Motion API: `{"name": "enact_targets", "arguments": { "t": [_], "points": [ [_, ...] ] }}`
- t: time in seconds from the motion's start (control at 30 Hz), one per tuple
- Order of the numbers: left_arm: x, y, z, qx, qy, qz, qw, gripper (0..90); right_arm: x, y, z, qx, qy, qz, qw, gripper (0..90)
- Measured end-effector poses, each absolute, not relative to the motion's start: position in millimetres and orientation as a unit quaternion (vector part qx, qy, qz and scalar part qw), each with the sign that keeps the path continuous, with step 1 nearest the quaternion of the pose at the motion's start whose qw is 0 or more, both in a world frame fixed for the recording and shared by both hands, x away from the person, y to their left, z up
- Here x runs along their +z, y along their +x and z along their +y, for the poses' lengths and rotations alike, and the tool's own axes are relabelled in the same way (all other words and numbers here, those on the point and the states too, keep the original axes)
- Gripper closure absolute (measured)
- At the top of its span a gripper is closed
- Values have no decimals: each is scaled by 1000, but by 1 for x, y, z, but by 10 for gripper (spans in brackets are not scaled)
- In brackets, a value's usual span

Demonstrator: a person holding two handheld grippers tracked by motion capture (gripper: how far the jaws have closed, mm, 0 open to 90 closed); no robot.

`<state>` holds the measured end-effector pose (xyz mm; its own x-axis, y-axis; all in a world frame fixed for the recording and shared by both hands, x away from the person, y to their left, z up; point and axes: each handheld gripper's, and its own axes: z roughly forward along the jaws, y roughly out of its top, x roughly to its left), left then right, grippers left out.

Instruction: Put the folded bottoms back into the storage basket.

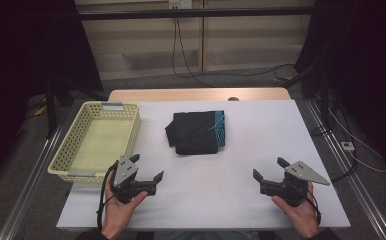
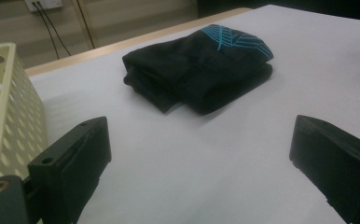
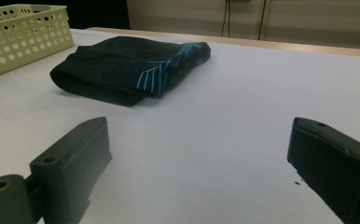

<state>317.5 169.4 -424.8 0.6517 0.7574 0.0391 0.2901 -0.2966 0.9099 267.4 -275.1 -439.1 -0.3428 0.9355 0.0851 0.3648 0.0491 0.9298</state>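
A folded black garment (image 1: 197, 132) with blue line markings on one side lies in the middle of the white table (image 1: 241, 165). It also lies ahead in the left gripper view (image 2: 199, 70) and in the right gripper view (image 3: 127, 70). My left gripper (image 1: 147, 167) rests near the front left of the table, jaws wide apart, nothing between them (image 2: 199, 158). My right gripper (image 1: 268, 169) sits at the front right, also open and empty (image 3: 199, 158). Both point toward the garment from a distance.
A pale yellow perforated basket (image 1: 71, 150) stands empty at the table's left edge, just beyond my left gripper; its wall (image 2: 10, 121) is close beside the left jaw. Cables run over the floor behind the table.
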Motion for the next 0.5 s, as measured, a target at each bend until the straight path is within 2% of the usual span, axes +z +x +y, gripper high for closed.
{"name": "enact_targets", "arguments": {
  "t": [0.13,0.5],
  "points": [
    [-426,319,168,237,771,341,482,54,-439,267,-274,475,486,668,304,55],
    [-428,328,160,215,775,357,475,63,-440,269,-273,476,489,670,292,49]
  ]
}}
